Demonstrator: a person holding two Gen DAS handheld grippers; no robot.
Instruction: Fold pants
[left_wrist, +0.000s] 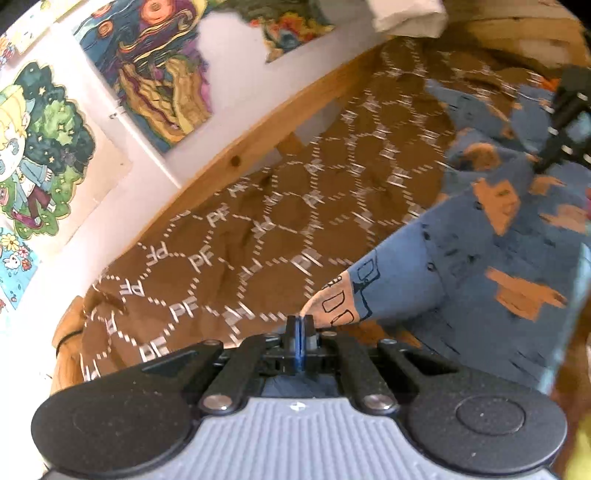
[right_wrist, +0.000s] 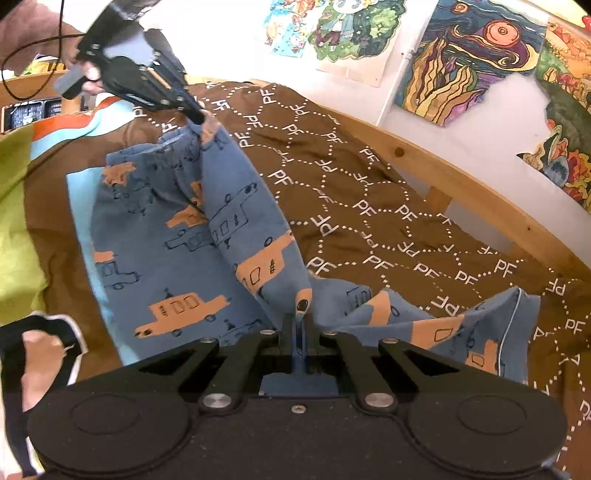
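The pants (right_wrist: 173, 236) are blue with orange boat prints and lie on a brown bedspread (right_wrist: 369, 192). My left gripper (left_wrist: 300, 322) is shut on an edge of the pants (left_wrist: 406, 280) and holds it lifted; it also shows in the right wrist view (right_wrist: 197, 116) at the upper left, pinching the far end. My right gripper (right_wrist: 301, 319) is shut on another edge of the pants, and the cloth hangs stretched between the two. The right gripper's body shows blurred at the right edge of the left wrist view (left_wrist: 565, 122).
The bedspread (left_wrist: 258, 221) has a white "PF" hexagon pattern. A wooden bed rail (right_wrist: 461, 184) runs along a white wall with colourful posters (right_wrist: 465, 55). Green cloth (right_wrist: 14, 229) and other clothing lie at the left. A white pillow (left_wrist: 406, 14) lies at the far end.
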